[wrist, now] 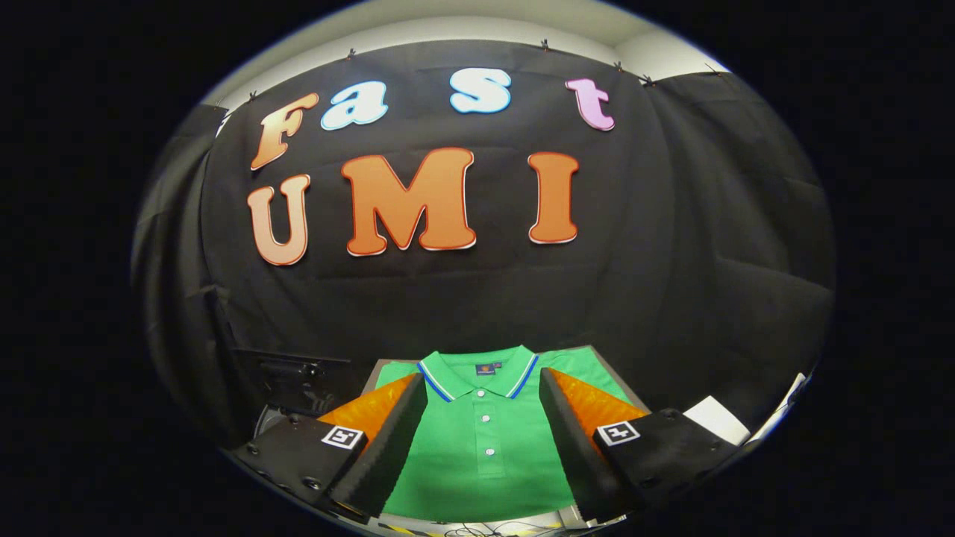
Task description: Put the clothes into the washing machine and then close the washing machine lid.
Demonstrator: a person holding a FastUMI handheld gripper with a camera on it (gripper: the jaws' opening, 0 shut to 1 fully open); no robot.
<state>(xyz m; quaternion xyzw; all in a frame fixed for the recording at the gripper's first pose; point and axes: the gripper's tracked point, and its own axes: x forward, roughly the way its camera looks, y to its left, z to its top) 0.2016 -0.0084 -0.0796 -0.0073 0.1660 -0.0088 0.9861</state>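
Observation:
A green polo shirt (485,447) with a blue-and-white striped collar lies flat and folded on a surface below and ahead of the fingers. My gripper (483,388) is open, hovering above the shirt with its two black fingers (395,432) spread wide on either side of the button placket. The collar sits just beyond the fingertips. Nothing is held between the fingers.
A dark surface (597,358) carries the shirt in front of the black cloth wall. Black equipment (291,380) stands to the left of the shirt. A white sheet or box edge (716,418) lies to the right.

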